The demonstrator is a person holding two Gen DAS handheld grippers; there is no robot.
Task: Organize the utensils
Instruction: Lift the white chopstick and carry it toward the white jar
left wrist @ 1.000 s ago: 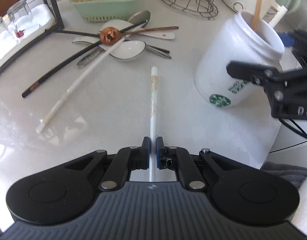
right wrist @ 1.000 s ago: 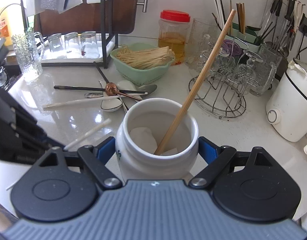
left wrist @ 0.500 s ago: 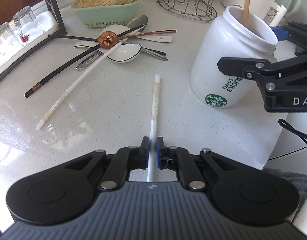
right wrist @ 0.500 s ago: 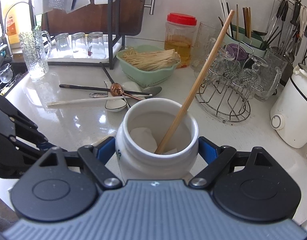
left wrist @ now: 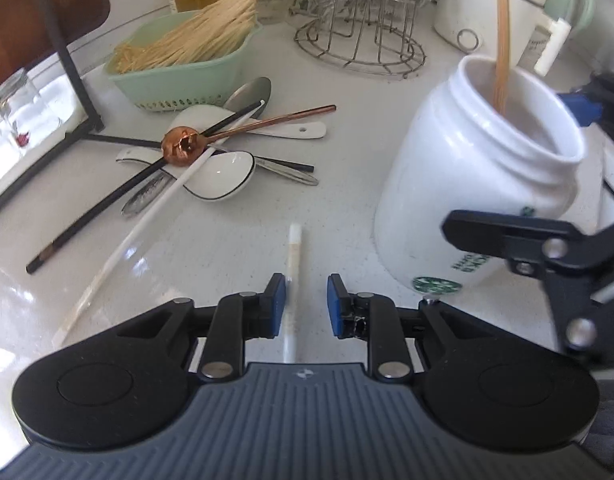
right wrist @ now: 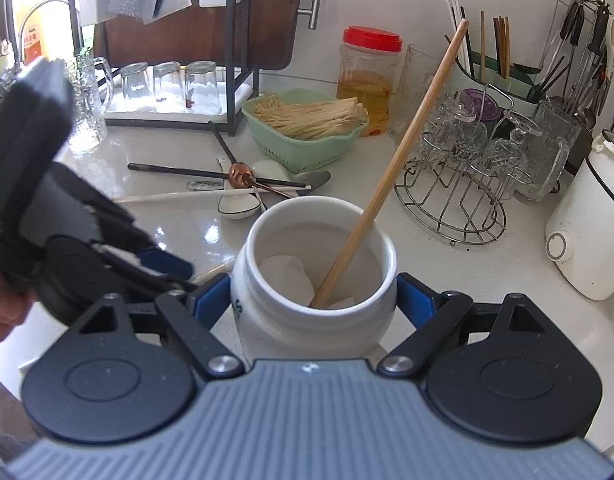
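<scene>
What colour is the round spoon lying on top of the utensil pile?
Shiny copper, bowl and handle alike. The round spoon shows best in the left wrist view.

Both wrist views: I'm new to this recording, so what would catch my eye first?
The white jar, clamped in the right gripper at the front, with a wooden chopstick leaning out of it. Next, the left gripper, its jaws opening around a white chopstick on the counter. Behind it, a heap of utensils topped by a copper spoon.
</scene>
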